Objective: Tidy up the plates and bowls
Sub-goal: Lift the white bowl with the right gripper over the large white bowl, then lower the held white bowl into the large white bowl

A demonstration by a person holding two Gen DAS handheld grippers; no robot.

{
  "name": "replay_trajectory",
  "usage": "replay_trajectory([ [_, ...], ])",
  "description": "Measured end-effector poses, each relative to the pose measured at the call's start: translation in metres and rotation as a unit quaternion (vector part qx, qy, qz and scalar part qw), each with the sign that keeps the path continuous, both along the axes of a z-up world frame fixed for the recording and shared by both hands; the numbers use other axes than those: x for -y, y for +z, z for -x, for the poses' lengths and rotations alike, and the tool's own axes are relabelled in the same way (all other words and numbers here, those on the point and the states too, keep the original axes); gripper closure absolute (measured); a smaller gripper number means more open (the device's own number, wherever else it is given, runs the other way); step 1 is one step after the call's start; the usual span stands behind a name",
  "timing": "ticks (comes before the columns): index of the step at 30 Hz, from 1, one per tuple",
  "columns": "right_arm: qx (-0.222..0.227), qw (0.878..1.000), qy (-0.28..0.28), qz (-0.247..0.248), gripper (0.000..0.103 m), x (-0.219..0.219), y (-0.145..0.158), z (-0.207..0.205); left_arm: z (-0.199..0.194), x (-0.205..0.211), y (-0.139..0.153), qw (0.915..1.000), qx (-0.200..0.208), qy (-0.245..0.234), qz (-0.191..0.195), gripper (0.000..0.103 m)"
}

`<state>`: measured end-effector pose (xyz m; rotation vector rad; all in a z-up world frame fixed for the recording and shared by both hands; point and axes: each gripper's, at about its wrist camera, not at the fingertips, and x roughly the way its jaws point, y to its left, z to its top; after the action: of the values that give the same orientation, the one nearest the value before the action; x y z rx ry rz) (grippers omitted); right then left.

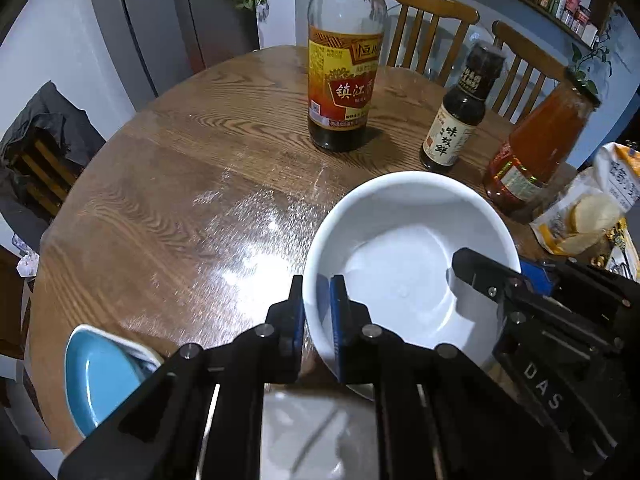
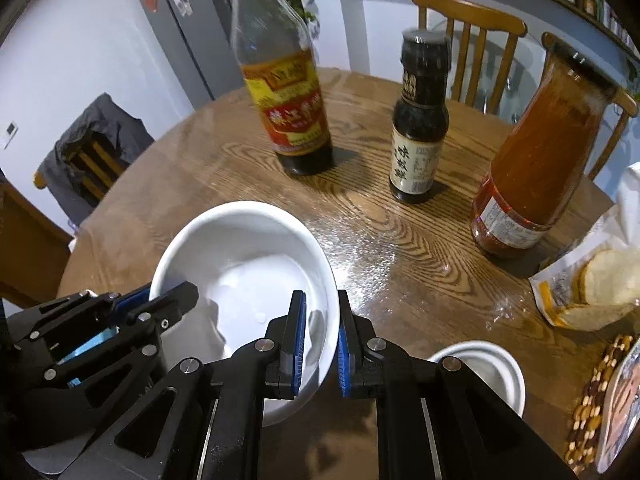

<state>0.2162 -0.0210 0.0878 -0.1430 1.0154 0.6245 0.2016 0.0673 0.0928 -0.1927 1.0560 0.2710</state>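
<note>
A large white bowl (image 1: 404, 264) is held above the round wooden table (image 1: 180, 184) by both grippers. My left gripper (image 1: 318, 320) is shut on the bowl's left rim, one finger inside and one outside. My right gripper (image 2: 322, 336) is shut on the bowl's (image 2: 244, 264) right rim the same way; it also shows in the left wrist view (image 1: 520, 292). A blue plate (image 1: 100, 376) lies at the table's near left edge. A small white bowl (image 2: 488, 368) sits on the table at the near right, partly hidden by my right gripper.
A vinegar bottle (image 1: 344, 68), a dark soy sauce bottle (image 1: 460, 116) and a red sauce jar (image 1: 536, 148) stand behind the bowl. A snack bag (image 2: 592, 280) and a beaded mat (image 2: 592, 400) lie at the right. Wooden chairs (image 2: 468, 28) stand behind the table.
</note>
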Motion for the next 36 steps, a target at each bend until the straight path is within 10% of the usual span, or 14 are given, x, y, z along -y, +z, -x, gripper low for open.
replay_trajectory([
  [17,0.02,0.999,0.035,-0.014,0.087,-0.006,0.031,0.091,0.089,-0.004,0.032,0.9994,0.03,0.017,-0.012,0.09],
  [36,-0.037,0.999,0.038,-0.003,0.087,-0.021,-0.01,0.137,0.135,-0.018,-0.005,0.9996,-0.018,0.023,-0.006,0.09],
])
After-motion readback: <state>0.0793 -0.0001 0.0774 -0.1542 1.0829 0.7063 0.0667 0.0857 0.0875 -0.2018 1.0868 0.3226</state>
